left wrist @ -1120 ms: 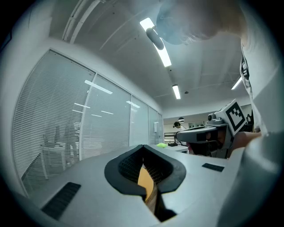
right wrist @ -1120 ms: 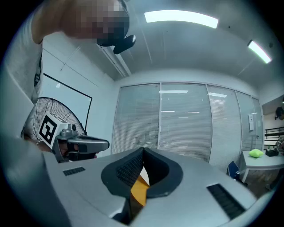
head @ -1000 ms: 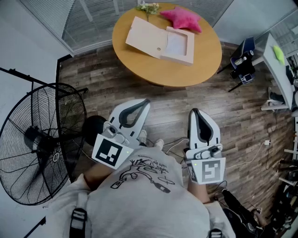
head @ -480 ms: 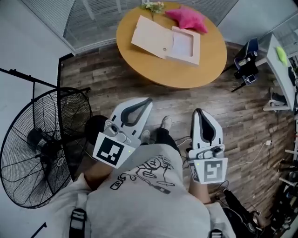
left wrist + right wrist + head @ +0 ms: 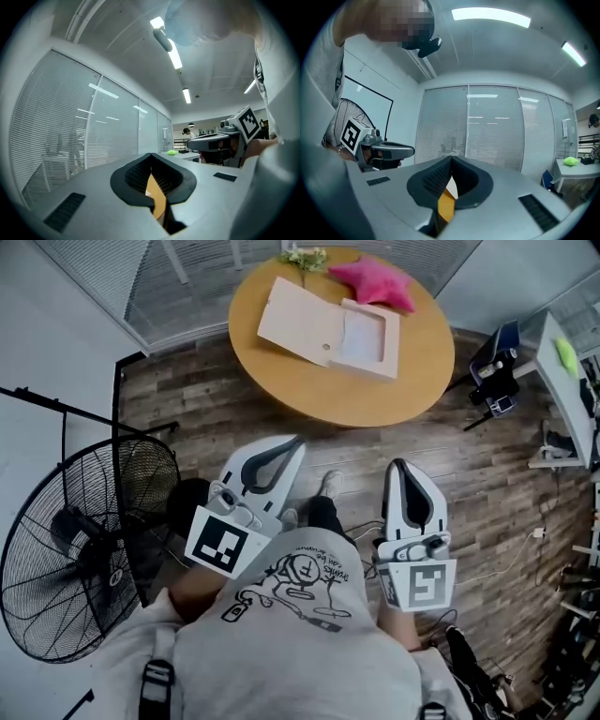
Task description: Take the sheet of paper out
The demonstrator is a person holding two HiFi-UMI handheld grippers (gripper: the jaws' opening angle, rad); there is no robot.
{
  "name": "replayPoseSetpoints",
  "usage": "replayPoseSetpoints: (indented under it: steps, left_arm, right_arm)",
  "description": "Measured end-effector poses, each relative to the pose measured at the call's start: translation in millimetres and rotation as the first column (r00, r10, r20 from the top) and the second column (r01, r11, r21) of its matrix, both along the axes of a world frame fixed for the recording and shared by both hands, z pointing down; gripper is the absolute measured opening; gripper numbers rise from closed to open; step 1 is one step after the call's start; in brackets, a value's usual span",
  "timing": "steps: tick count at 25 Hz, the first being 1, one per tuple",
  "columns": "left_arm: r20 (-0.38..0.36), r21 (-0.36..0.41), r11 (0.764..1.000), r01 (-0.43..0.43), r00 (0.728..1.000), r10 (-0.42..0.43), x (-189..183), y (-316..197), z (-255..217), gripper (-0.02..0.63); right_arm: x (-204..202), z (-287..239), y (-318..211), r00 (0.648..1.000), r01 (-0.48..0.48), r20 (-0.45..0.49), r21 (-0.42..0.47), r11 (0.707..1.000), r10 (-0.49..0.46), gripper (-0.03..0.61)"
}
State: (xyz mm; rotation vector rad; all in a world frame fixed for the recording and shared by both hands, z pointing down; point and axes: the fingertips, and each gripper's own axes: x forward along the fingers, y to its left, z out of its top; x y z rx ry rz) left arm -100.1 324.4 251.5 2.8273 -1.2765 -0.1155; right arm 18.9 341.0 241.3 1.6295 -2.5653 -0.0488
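The left tongs (image 5: pixel 297 440) and right tongs (image 5: pixel 394 463) are together, empty; the sheet of paper (image 5: pixel 362 330) lies in the open folder (image 5: pixel 294 315).

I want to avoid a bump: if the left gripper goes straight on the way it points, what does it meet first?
Probably the near edge of the round wooden table; nothing shows between it and the left gripper. Height against the tabletop is unclear, so it might pass above it.

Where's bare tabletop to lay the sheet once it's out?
Widest bare patch: near rim of the table, between the folder and the person. A narrower strip lies right of the folder, this side of the cushion. The far edge is crowded: cushion and flowers sit right behind the folder.
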Motion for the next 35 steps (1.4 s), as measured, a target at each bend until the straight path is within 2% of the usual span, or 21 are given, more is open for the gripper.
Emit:
replayPoseSetpoints:
  steps: [11,18,35]
  left_arm:
    - [-0.002,0.003,1.000,0.003,1.000,-0.003,38.3,-56.7,2.4,0.020]
    - [0.009,0.005,1.000,0.001,1.000,-0.001,73.5,-96.3,-2.5,0.020]
    - [0.036,-0.004,0.999,0.037,0.999,-0.036,143.6,-180.2,-3.3,0.020]
  right_arm:
    - [40.1,0.0,-54.5,1.000,0.002,0.000,0.008,1.000,-0.002,0.006]
    - [74.2,13.0,-89.4,0.999,0.027,0.023,-0.019,0.999,-0.027,0.006]
    - [146.1,17.9,-177.1,0.997,0.061,0.057,-0.030,0.998,-0.059,0.006]
